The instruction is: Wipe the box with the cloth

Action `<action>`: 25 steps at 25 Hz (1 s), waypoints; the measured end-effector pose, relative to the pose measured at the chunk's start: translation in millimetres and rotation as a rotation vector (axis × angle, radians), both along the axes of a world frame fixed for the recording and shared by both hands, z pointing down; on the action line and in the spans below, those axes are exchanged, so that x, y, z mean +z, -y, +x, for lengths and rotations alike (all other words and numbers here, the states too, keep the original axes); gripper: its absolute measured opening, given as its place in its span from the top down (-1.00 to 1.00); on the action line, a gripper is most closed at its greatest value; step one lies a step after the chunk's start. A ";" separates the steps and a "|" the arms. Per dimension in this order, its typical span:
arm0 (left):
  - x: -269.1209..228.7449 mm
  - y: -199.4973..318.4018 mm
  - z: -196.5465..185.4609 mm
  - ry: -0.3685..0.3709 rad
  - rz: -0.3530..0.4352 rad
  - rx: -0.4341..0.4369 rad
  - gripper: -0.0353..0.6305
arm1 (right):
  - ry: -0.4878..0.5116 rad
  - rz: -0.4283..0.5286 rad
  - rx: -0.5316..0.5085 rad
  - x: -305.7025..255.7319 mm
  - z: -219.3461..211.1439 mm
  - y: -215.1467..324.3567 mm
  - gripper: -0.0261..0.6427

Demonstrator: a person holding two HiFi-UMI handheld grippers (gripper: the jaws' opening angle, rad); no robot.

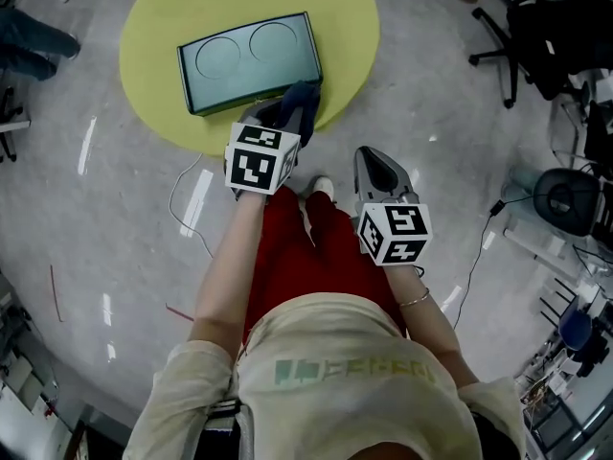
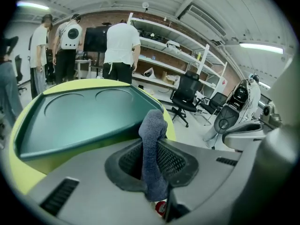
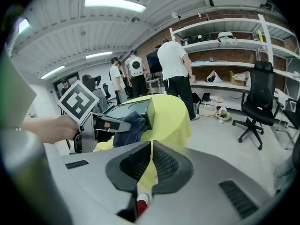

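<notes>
The dark green box (image 1: 251, 60) with two round hollows in its lid lies on a round table under a yellow cover (image 1: 163, 8). My left gripper (image 1: 283, 115) is shut on a dark blue-grey cloth (image 1: 300, 103), held just short of the box's near right corner. In the left gripper view the cloth (image 2: 152, 149) stands pinched between the jaws, with the box lid (image 2: 75, 118) spread out beyond it. My right gripper (image 1: 376, 166) hangs lower right, away from the table, jaws together with nothing between them. From the right gripper view, the cloth (image 3: 132, 125) and box (image 3: 133, 109) show at left.
Black office chairs (image 1: 536, 36) stand at the upper right beside equipment and cables (image 1: 565, 199). Several people (image 2: 119, 46) stand behind the table near shelving (image 2: 173, 60). A thin cable (image 1: 187, 214) lies on the grey floor left of my legs.
</notes>
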State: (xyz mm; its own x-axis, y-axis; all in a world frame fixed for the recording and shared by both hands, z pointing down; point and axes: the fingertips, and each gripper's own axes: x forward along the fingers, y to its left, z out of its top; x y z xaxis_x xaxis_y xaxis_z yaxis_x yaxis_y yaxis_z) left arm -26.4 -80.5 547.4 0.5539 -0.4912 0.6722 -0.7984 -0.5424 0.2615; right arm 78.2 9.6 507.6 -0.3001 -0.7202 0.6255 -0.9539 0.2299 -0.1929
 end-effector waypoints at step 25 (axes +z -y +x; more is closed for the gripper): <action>-8.9 -1.7 -188.4 -0.015 -0.056 -0.238 0.70 | 0.011 0.005 -0.257 -6.8 -164.6 55.7 0.81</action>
State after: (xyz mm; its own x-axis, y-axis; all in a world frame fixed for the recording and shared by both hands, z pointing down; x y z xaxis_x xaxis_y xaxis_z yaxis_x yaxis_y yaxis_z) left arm -214.7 -78.7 538.5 0.4373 -0.5710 0.6948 -0.8977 -0.3238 0.2989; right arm -86.4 -46.1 500.7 -0.4805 -0.6225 0.6177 -0.8618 0.4659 -0.2008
